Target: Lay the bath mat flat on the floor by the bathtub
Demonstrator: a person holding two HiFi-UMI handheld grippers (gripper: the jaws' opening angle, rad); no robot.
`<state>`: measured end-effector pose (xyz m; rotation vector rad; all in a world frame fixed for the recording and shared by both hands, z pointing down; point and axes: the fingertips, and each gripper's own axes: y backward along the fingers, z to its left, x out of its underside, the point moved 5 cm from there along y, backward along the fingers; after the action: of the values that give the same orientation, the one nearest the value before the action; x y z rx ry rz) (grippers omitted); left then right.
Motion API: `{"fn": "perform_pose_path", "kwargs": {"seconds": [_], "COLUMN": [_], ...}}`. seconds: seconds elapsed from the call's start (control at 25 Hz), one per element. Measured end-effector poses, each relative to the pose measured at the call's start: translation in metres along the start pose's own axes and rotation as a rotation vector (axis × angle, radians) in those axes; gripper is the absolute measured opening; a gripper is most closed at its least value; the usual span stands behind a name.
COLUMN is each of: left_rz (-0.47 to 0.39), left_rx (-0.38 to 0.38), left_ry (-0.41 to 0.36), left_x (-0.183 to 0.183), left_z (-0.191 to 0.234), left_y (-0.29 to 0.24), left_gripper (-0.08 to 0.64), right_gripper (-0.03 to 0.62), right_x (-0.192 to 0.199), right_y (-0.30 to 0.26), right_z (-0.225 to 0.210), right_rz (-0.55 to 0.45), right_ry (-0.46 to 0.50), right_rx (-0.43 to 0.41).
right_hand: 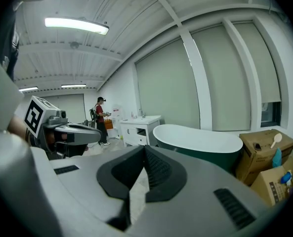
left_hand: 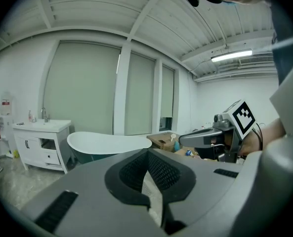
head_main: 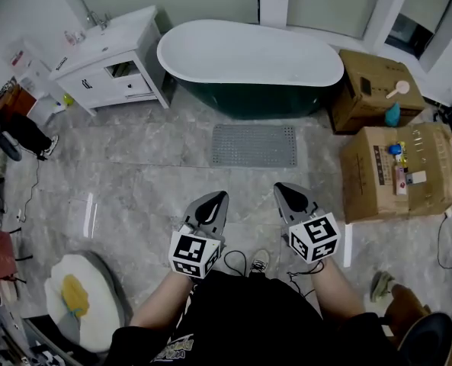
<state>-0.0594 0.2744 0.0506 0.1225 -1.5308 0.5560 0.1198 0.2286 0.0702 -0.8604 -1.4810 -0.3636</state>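
The grey bath mat point(head_main: 254, 145) lies flat on the marble floor, just in front of the dark green bathtub point(head_main: 248, 56) with its white rim. My left gripper point(head_main: 218, 198) and right gripper point(head_main: 284, 189) hover side by side close to the person's body, well short of the mat, both shut with nothing between the jaws. In the left gripper view the shut jaws point(left_hand: 147, 152) point at the bathtub point(left_hand: 106, 143), with the right gripper point(left_hand: 205, 138) alongside. In the right gripper view the shut jaws point(right_hand: 145, 149) face the tub point(right_hand: 198, 139). The mat is hidden in both gripper views.
A white vanity cabinet point(head_main: 111, 56) stands left of the tub. Two cardboard boxes point(head_main: 393, 170) point(head_main: 374, 90) with small items sit to the right. A round white cushion point(head_main: 81, 300) lies at the lower left. A person point(right_hand: 101, 120) stands far back by the vanity.
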Motion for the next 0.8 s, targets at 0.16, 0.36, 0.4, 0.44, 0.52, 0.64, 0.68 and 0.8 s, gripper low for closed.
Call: {"fn": "perform_pose_path", "kwargs": {"seconds": [0.16, 0.36, 0.4, 0.44, 0.52, 0.64, 0.68, 0.8], "left_rz": [-0.005, -0.020, -0.023, -0.026, -0.032, -0.038, -0.037, -0.040], "left_rx": [-0.007, 0.019, 0.027, 0.035, 0.053, 0.085, 0.100, 0.151], "left_ry": [0.006, -0.007, -0.011, -0.014, -0.017, -0.017, -0.017, -0.025], "left_x": [0.003, 0.005, 0.005, 0.005, 0.006, 0.008, 0.010, 0.013], "left_z": [0.028, 0.068, 0.075, 0.083, 0.099, 0.119, 0.124, 0.134], "left_y": [0.025, 0.056, 0.063, 0.071, 0.085, 0.104, 0.110, 0.125], "left_gripper": [0.015, 0.015, 0.015, 0.015, 0.015, 0.015, 0.015, 0.015], "right_gripper": [0.017, 0.017, 0.017, 0.017, 0.017, 0.017, 0.017, 0.017], "right_x": [0.000, 0.001, 0.000, 0.000, -0.002, -0.005, -0.005, -0.004], "right_y": [-0.017, -0.038, -0.041, -0.044, -0.048, -0.053, -0.053, -0.051], "right_z": [0.030, 0.073, 0.083, 0.094, 0.116, 0.146, 0.156, 0.182], "right_rz": [0.007, -0.009, -0.012, -0.013, -0.018, -0.030, -0.032, -0.035], "right_ry": [-0.001, -0.032, -0.038, -0.042, -0.042, -0.039, -0.040, -0.042], "right_rx": [0.006, 0.060, 0.072, 0.083, 0.108, 0.147, 0.161, 0.203]}}
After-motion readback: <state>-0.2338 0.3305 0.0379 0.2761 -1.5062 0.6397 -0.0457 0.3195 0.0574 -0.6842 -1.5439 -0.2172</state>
